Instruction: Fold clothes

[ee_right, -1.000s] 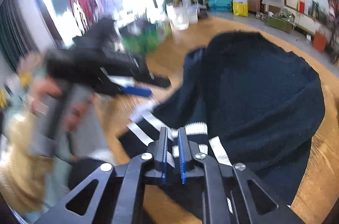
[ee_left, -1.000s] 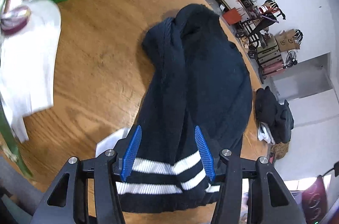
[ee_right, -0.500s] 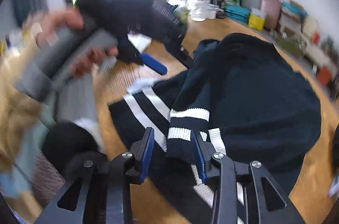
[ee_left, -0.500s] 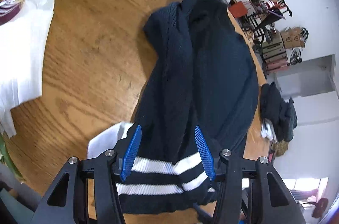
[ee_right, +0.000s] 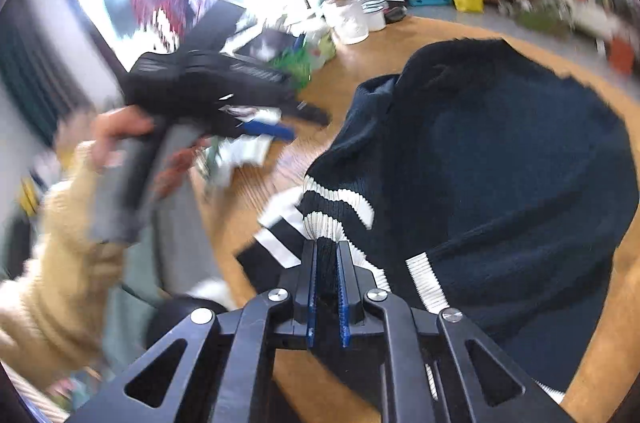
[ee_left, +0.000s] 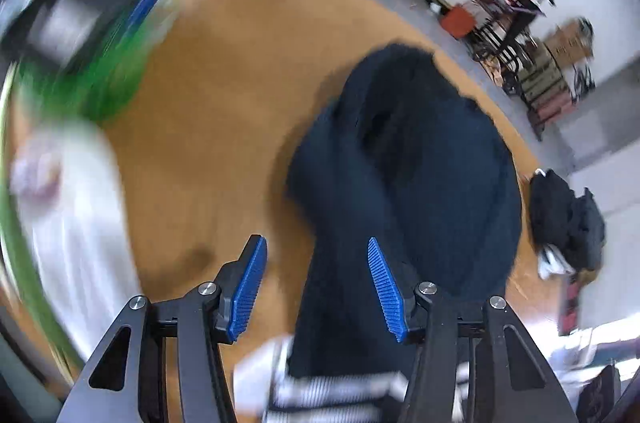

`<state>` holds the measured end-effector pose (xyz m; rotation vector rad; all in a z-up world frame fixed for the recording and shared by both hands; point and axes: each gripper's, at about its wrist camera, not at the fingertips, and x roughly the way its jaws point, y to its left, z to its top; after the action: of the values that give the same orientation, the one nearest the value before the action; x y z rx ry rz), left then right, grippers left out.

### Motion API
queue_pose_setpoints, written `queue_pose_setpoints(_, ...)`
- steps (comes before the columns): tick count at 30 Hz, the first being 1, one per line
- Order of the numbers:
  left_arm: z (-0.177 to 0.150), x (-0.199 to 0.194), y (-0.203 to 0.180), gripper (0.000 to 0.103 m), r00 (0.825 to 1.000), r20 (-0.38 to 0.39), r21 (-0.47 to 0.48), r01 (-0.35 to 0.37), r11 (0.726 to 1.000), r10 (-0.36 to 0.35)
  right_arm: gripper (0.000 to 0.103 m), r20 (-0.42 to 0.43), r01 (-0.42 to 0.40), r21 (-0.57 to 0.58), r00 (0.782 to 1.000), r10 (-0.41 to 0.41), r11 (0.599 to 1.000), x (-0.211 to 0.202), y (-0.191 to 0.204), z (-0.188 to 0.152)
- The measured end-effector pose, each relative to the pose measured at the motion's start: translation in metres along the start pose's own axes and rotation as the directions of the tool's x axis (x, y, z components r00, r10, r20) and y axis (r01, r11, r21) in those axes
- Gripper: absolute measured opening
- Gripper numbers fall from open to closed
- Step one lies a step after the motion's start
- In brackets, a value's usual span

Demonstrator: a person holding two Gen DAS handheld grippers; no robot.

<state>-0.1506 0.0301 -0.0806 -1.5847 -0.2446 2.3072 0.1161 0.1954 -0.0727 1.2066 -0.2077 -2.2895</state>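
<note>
A navy knit sweater (ee_left: 420, 175) with white-striped cuffs and hem lies on the round wooden table (ee_left: 208, 127); it also shows in the right wrist view (ee_right: 500, 159). My left gripper (ee_left: 316, 287) is open and empty above the folded sleeve, and it shows raised at the left in the right wrist view (ee_right: 264, 127). My right gripper (ee_right: 328, 279) is shut on the striped sleeve cuff (ee_right: 332, 211) and holds it above the sweater's hem.
A green basket (ee_left: 92, 79) and white cloth (ee_left: 76, 223) sit at the table's left. White pots (ee_right: 352, 19) with a plant stand at the far edge. A dark clothes pile (ee_left: 568, 223) lies beyond the right rim.
My right gripper has closed on the striped cuff and lifted it. My left gripper has risen and swung away from the striped hem, staying open.
</note>
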Motion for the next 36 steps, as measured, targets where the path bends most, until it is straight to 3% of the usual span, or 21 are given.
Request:
queue_pose_setpoints(2, 0.032, 0.017, -0.012, 0.054, 1.0, -0.019, 0.081, -0.016, 0.997, 0.018, 0.01, 0.03, -0.036, 0.082, 0.999, 0.033, 0.996, -0.011, -0.012, 0.001)
queue_pose_setpoints(4, 0.067, 0.052, -0.017, 0.054, 0.995, -0.098, 0.144, -0.018, 0.989, 0.032, 0.01, 0.061, -0.059, 0.153, 0.997, 0.05, 0.986, -0.022, -0.029, -0.002)
queue_pose_setpoints(8, 0.099, 0.095, -0.015, 0.054, 0.985, -0.14, 0.119, -0.08, 0.99, 0.096, 0.01, 0.105, -0.075, 0.263, 0.993, 0.049, 0.962, -0.045, -0.059, -0.014)
queue_pose_setpoints(10, 0.105, 0.104, -0.016, 0.042, 0.988, -0.127, 0.117, -0.072, 0.991, 0.087, 0.01, 0.11, -0.061, 0.301, 0.994, 0.028, 0.952, -0.054, -0.074, -0.021)
queue_pose_setpoints(11, 0.108, 0.108, -0.017, 0.008, 0.989, -0.12, 0.121, -0.073, 0.99, 0.087, 0.01, 0.108, -0.051, 0.318, 0.994, 0.018, 0.947, -0.058, -0.082, -0.025)
queue_pose_setpoints(15, 0.122, 0.104, -0.024, 0.005, 0.984, -0.068, 0.141, -0.157, 0.978, 0.167, 0.01, 0.099, -0.039, 0.369, 0.995, 0.002, 0.929, -0.063, -0.105, -0.029)
queue_pose_setpoints(18, 0.138, 0.094, -0.023, 0.005, 0.971, -0.01, 0.121, -0.234, 0.965, 0.237, 0.01, 0.133, -0.104, 0.392, 0.99, 0.056, 0.914, -0.071, -0.109, -0.031)
queue_pose_setpoints(20, 0.151, 0.087, -0.026, 0.005, 0.957, 0.043, 0.138, -0.291, 0.947, 0.288, 0.009, 0.18, -0.207, 0.404, 0.973, 0.144, 0.891, -0.075, -0.107, -0.032)
queue_pose_setpoints(22, 0.158, 0.09, -0.034, 0.005, 0.938, 0.077, 0.179, -0.346, 0.921, 0.338, 0.009, 0.238, -0.335, 0.414, 0.937, 0.254, 0.846, -0.078, -0.106, -0.032)
queue_pose_setpoints(25, 0.166, 0.1, -0.038, 0.005, 0.887, 0.143, 0.202, -0.461, 0.864, 0.44, 0.009, 0.297, -0.446, 0.421, 0.891, 0.345, 0.79, -0.08, -0.104, -0.032)
queue_pose_setpoints(27, 0.171, 0.107, -0.038, 0.005, 0.857, 0.177, 0.185, -0.512, 0.839, 0.484, 0.007, 0.285, -0.406, 0.436, 0.909, 0.305, 0.803, -0.08, -0.106, -0.035)
queue_pose_setpoints(28, 0.173, 0.11, -0.036, 0.005, 0.854, 0.185, 0.165, -0.514, 0.842, 0.486, 0.003, 0.261, -0.363, 0.456, 0.927, 0.268, 0.812, -0.076, -0.111, -0.038)
queue_pose_setpoints(30, 0.176, 0.112, -0.025, 0.007, 0.905, 0.139, 0.089, -0.417, 0.905, 0.403, 0.003, 0.182, -0.232, 0.53, 0.971, 0.158, 0.816, -0.062, -0.129, -0.046)
queue_pose_setpoints(32, 0.178, 0.114, -0.015, 0.007, 0.936, 0.076, 0.024, -0.347, 0.938, 0.344, 0.004, 0.06, -0.02, 0.527, 0.998, -0.013, 0.849, -0.044, -0.139, -0.053)
queue_pose_setpoints(34, 0.178, 0.109, -0.001, 0.008, 0.961, 0.025, -0.027, -0.275, 0.961, 0.276, 0.005, -0.017, 0.151, 0.471, 0.987, -0.162, 0.869, -0.037, -0.139, -0.054)
queue_pose_setpoints(35, 0.177, 0.102, 0.005, 0.012, 0.971, 0.013, -0.042, -0.24, 0.97, 0.241, 0.006, -0.005, 0.14, 0.463, 0.988, -0.156, 0.875, -0.04, -0.138, -0.054)
queue_pose_setpoints(36, 0.177, 0.095, 0.011, 0.02, 0.977, 0.003, -0.058, -0.211, 0.976, 0.211, 0.014, 0.007, 0.128, 0.457, 0.989, -0.148, 0.88, -0.043, -0.137, -0.053)
